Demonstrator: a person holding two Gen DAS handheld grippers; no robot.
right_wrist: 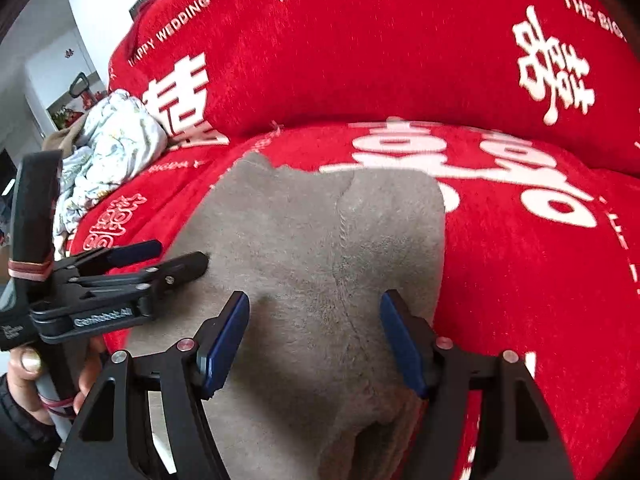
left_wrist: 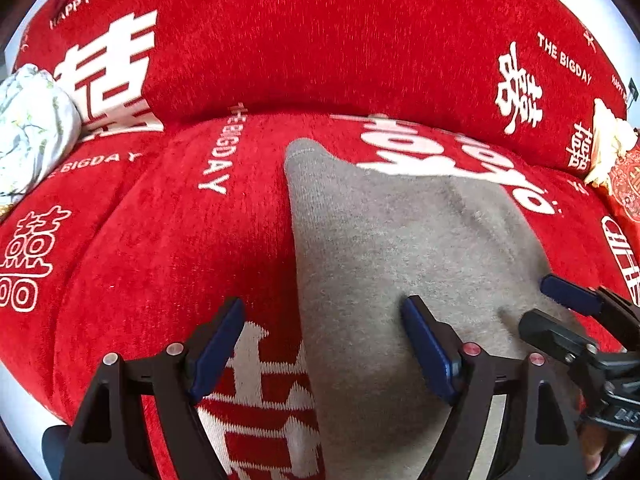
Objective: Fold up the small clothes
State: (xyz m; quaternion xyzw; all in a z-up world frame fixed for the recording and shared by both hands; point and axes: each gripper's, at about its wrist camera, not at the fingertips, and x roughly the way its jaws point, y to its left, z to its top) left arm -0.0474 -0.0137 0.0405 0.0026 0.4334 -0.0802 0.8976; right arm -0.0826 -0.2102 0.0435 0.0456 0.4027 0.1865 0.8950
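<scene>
Garment (left_wrist: 400, 248) edges lie flat; red sofa (left_wrist: 160, 240) surrounds.

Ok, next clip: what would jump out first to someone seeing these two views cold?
The bright red sofa cover with big white wedding characters and lettering fills both views. On the seat lies a grey garment, spread flat, with both open grippers poised at its near edge: the left gripper over its left border, the right gripper over its middle seam. A crumpled pale floral cloth sits at the sofa's far left.
</scene>
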